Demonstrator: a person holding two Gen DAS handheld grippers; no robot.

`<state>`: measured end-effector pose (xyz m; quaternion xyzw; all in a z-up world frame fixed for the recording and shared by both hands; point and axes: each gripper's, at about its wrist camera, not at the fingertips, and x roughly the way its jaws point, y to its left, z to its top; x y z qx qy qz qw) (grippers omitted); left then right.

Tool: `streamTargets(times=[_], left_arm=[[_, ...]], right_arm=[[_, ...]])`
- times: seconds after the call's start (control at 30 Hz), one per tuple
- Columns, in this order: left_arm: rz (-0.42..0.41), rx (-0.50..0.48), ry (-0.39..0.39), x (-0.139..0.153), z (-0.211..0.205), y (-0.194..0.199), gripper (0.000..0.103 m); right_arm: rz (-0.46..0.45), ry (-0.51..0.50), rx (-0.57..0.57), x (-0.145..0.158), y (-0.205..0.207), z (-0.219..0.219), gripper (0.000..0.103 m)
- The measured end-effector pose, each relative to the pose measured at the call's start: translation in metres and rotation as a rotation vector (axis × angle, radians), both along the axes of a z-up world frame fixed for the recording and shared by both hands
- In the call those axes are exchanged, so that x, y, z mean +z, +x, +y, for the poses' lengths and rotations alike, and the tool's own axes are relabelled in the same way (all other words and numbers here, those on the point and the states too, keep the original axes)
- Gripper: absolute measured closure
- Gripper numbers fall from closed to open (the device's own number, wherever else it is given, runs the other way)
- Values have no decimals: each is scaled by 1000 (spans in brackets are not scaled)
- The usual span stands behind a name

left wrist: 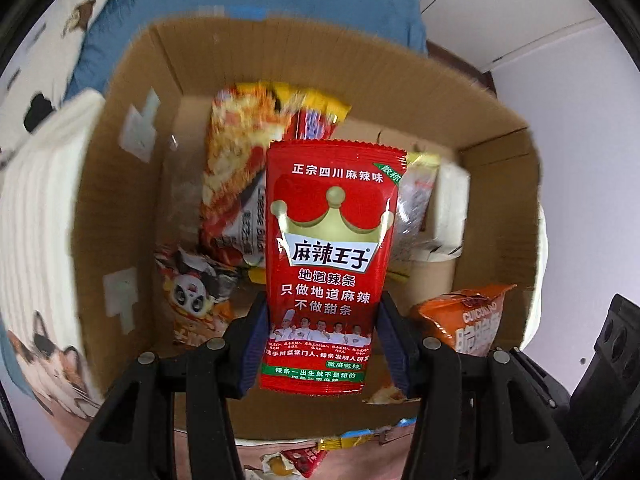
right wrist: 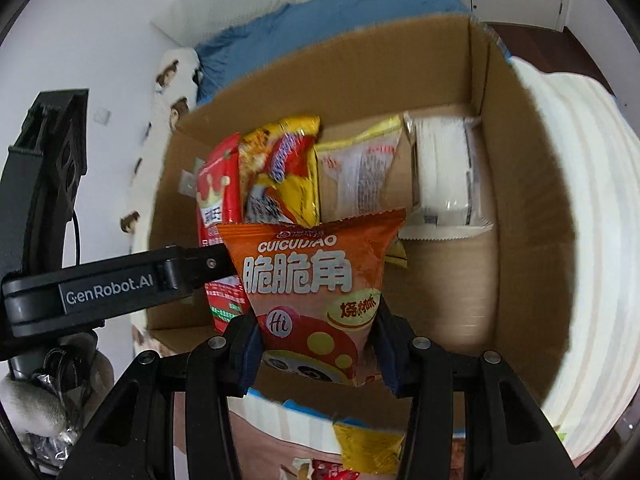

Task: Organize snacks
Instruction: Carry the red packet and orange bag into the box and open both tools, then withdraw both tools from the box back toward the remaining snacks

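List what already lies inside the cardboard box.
Inside the cardboard box: a yellow snack bag, a clear-fronted pale packet, a white wrapped pack and a panda-print bag. The held packets hide part of the floor.

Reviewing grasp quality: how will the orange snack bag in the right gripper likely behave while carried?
The orange snack bag looks puffed and crinkled, so probably light and floppy above the right gripper. Its glossy film may slip. Pinched low, its top could sag toward the cardboard box.
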<state>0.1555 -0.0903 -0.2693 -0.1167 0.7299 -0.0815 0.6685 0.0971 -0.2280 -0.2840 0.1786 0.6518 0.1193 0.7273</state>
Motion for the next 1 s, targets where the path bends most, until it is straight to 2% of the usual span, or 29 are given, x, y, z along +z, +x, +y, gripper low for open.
streamTargets(times=[0.3,0.37,0.43,0.47,0.5,0.57,0.73,0.87,1.0], left_arm=[[80,1,15,-41,2,-1,54],[107,-16,34,-47,0,-3,53],[111,-28,38,-49,-1,-7,49],[103,-34,52,-47,-1,-9,39],[93,-39,63,-46,-1,-9,22],[60,-42,72,-40,0,-9,10],[-3,-41,88,-18,3,-11,10],[-63,-50,103,8,3,-17,9],[-131,-50,115,33,5,-28,9]], right_arm=[[80,10,-3,-43,3,1,53],[120,21,-21,-50,4,0,48],[160,26,-26,-56,4,-2,12],[157,17,-28,-55,4,-3,9],[151,4,-23,-54,3,-4,9],[144,-20,-12,-50,1,-5,9],[109,-82,12,-31,-2,-6,8],[53,-192,36,-12,-3,1,4],[26,-197,21,5,-9,-5,4]])
